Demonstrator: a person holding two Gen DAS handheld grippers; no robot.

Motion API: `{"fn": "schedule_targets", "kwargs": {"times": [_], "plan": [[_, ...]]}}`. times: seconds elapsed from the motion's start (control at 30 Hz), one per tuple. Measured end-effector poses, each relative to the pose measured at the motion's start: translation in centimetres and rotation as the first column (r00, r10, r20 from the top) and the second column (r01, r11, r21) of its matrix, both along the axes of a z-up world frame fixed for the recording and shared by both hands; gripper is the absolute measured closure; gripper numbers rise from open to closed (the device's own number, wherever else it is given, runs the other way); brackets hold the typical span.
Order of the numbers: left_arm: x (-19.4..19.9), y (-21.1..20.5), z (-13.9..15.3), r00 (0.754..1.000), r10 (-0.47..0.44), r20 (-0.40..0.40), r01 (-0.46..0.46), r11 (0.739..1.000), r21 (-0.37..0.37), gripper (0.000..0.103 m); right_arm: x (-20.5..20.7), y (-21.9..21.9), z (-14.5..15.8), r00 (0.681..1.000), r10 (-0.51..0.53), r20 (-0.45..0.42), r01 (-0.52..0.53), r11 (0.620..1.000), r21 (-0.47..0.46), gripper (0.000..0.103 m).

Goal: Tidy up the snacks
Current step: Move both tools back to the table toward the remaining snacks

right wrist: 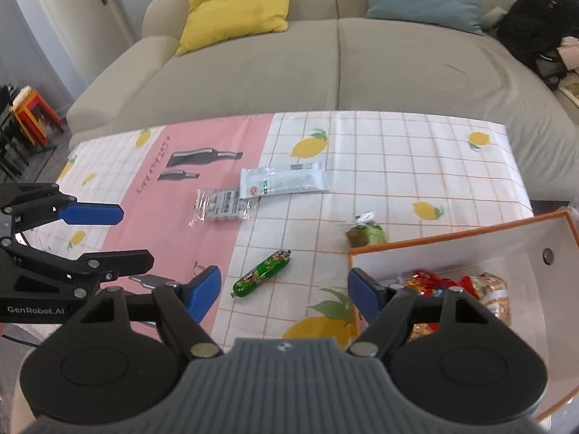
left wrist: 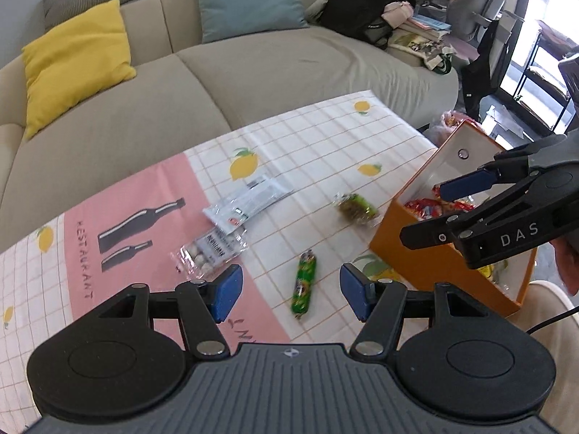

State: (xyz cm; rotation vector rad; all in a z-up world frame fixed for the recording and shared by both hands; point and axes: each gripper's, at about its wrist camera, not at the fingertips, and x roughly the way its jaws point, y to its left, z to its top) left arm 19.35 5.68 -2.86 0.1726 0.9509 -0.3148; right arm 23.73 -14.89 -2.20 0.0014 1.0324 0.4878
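Hovering over the table point(left wrist: 325, 137), left gripper point(left wrist: 291, 291) gaping wide, gripping nothing, green sausage point(left wrist: 304, 282) lying below. Right gripper point(right wrist: 284, 291) likewise spread and empty, beside the box point(right wrist: 452, 242).

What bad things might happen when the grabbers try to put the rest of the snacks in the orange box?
1. The left gripper and right gripper are both open and close together, so they might bump going for the green sausage stick.
2. The clear candy pack lies partly under the white packet; pulling one could drag the other.
3. The orange box looks light, so a nudge may shift it.
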Motion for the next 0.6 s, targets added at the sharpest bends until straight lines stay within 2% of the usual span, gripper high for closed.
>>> {"fn": "schedule_targets", "kwargs": {"times": [0.37, 0.6], "plan": [[2.6, 1.3, -3.0, 0.998, 0.004, -0.065, -0.006, 1.0, -0.027, 0.03, 3.1, 3.6, -2.4, 0.998, 0.068, -0.018, -0.069, 0.99, -0.122, 0.022], [5.2, 0.8, -5.2, 0.992, -0.036, -0.122, 0.03, 0.998, -0.055, 0.03, 6.8, 4.3, -4.2, 0.993, 0.111, -0.048, -0.12, 0.965, -0.235, 0.018]]}}
